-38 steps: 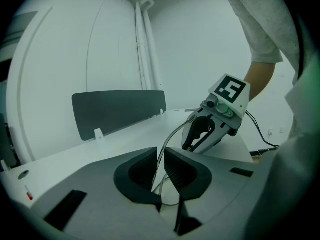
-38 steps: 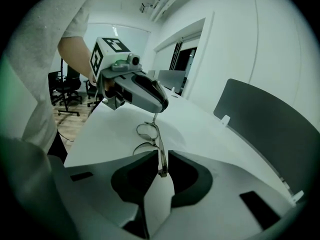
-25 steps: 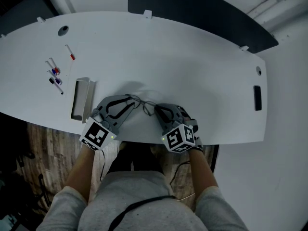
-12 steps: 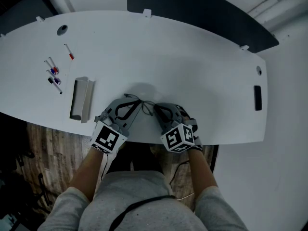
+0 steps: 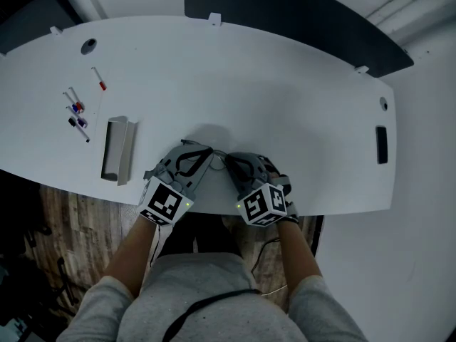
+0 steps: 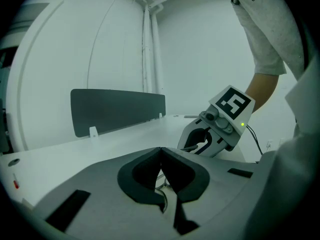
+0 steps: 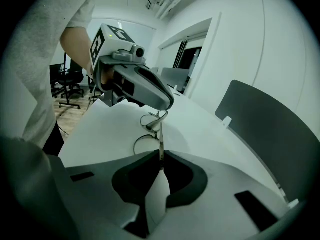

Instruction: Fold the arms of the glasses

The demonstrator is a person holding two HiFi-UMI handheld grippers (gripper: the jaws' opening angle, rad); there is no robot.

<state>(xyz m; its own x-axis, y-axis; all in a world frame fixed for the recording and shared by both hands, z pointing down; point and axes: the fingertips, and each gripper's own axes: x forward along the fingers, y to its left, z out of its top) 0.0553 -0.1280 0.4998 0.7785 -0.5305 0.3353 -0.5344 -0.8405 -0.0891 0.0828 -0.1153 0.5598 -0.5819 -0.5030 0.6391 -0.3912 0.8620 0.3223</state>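
- Grey shirt [image 6: 265, 29] shows the letters "GIV"
- Left gripper [image 6: 161, 151] points slightly downward, jaws pinched together on the frame of the glasses [image 7: 149, 121]
- Right gripper [image 7: 160, 160] tilts steeper, jaws narrow, clamping one thin arm [image 7: 160, 143]
- Glasses sit between both grippers, at the near edge of the white table [image 5: 299, 105]
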